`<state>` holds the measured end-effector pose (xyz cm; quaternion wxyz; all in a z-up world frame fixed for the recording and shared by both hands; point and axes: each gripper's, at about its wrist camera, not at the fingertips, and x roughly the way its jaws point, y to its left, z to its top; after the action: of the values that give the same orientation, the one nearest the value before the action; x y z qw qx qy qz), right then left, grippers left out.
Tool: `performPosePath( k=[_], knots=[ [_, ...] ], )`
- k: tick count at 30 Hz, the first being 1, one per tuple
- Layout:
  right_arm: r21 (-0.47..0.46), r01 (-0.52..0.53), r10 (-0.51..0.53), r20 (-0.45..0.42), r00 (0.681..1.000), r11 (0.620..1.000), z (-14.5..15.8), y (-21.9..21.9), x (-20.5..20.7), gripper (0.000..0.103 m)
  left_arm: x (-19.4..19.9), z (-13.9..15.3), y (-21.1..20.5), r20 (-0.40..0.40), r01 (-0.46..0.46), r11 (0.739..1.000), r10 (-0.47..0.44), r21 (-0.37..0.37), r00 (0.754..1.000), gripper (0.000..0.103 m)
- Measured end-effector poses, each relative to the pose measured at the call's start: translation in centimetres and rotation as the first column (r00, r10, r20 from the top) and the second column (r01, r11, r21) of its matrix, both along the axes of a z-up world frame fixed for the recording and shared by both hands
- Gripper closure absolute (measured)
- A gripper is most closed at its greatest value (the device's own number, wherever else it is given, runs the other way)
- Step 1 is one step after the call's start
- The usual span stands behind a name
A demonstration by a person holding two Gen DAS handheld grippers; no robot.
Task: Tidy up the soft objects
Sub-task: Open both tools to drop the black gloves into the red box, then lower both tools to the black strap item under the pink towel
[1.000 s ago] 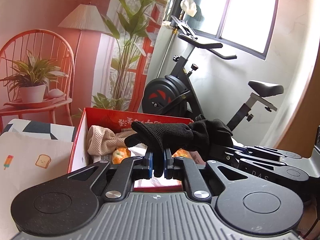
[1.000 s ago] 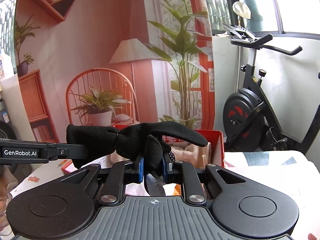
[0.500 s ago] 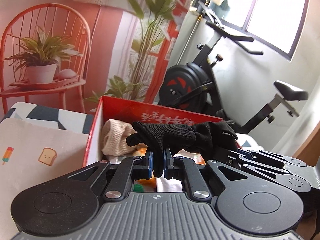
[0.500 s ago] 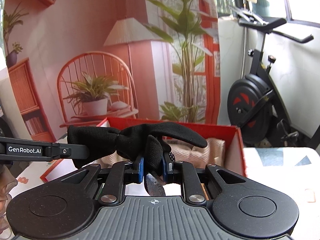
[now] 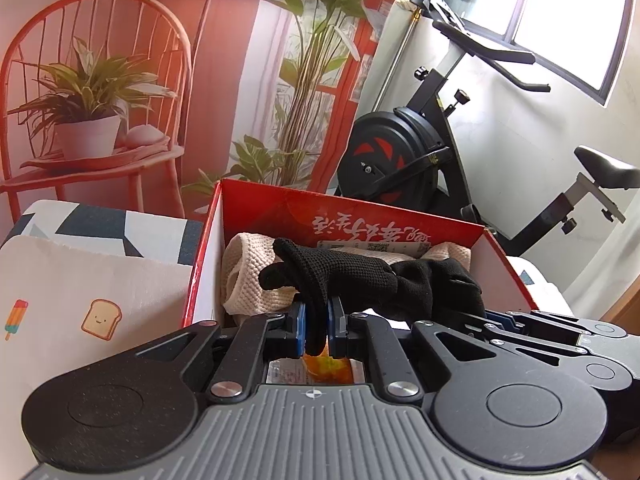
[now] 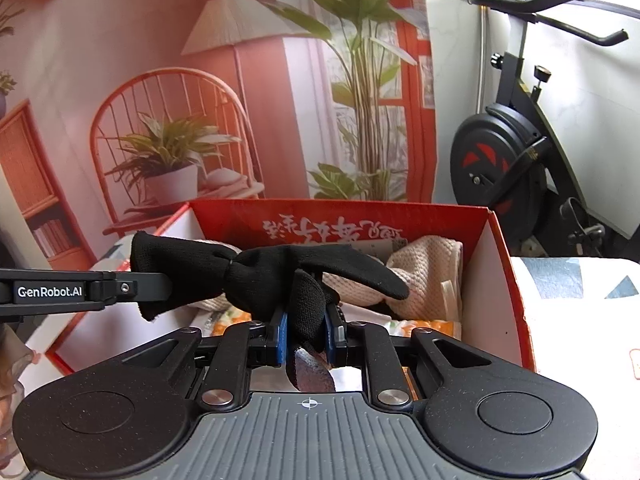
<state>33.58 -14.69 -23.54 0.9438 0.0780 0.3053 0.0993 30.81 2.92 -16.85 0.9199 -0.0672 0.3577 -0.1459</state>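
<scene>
A black knit glove (image 5: 360, 280) hangs stretched between both grippers above an open red box (image 5: 360, 210). My left gripper (image 5: 317, 322) is shut on one end of the glove. My right gripper (image 6: 306, 330) is shut on the other end of the glove (image 6: 272, 272). The red box (image 6: 516, 280) holds a cream knitted cloth (image 5: 248, 268), which also shows in the right wrist view (image 6: 424, 276), and orange-patterned packets (image 6: 420, 326) at the bottom. The left gripper's arm (image 6: 80, 290) crosses the right wrist view at the left.
The box stands on a table with a patterned cloth (image 5: 92, 292). Behind it are a red chair with a potted plant (image 5: 88, 120), a tall plant (image 5: 312, 80) and a black exercise bike (image 5: 420, 152) by the window.
Both grippers have moved forward and down with the glove, from in front of the red box to right over its opening. The grip on the glove is unchanged.
</scene>
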Motion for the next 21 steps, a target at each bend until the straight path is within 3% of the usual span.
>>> performPosePath(
  k=[4, 6, 7, 9, 13, 18, 21],
  knots=[
    [-0.031, 0.029, -0.03, -0.006, 1.0, 0.999, -0.4, 0.0, 0.2, 0.08, 0.2, -0.2, 0.0, -0.002, -0.017, 1.0, 0.018, 0.009, 1.0, 0.084],
    [-0.038, 0.04, -0.04, 0.0, 0.999, 0.998, -0.3, -0.2, 0.1, 0.077, 0.1, -0.1, -0.1, 0.011, -0.013, 1.0, 0.013, 0.022, 1.0, 0.063],
    [-0.043, 0.043, -0.043, 0.004, 0.999, 0.998, -0.2, -0.3, 0.0, 0.074, -0.2, 0.1, -0.2, 0.024, -0.009, 1.0, 0.008, 0.029, 1.0, 0.059],
    [-0.063, 0.045, -0.045, 0.014, 0.999, 0.997, -0.1, -0.5, -0.4, 0.058, -0.6, 0.4, -0.3, 0.043, 0.006, 0.999, -0.008, 0.044, 0.999, 0.055],
    [-0.054, 0.061, -0.059, 0.041, 0.997, 0.997, 0.4, -1.5, -1.6, 0.04, -1.7, 1.1, -0.3, 0.065, 0.023, 0.998, -0.026, 0.052, 0.998, 0.046],
    [-0.027, 0.075, -0.073, 0.071, 0.995, 0.997, 1.1, -3.0, -3.9, 0.001, -4.2, 2.0, -0.5, 0.119, 0.035, 0.996, -0.044, 0.077, 0.992, 0.018],
    [-0.014, 0.073, -0.071, 0.1, 0.992, 0.997, 1.6, -3.8, -5.6, 0.001, -5.4, 2.4, -0.6, 0.135, 0.027, 0.996, -0.038, 0.08, 0.99, 0.004]
  ],
)
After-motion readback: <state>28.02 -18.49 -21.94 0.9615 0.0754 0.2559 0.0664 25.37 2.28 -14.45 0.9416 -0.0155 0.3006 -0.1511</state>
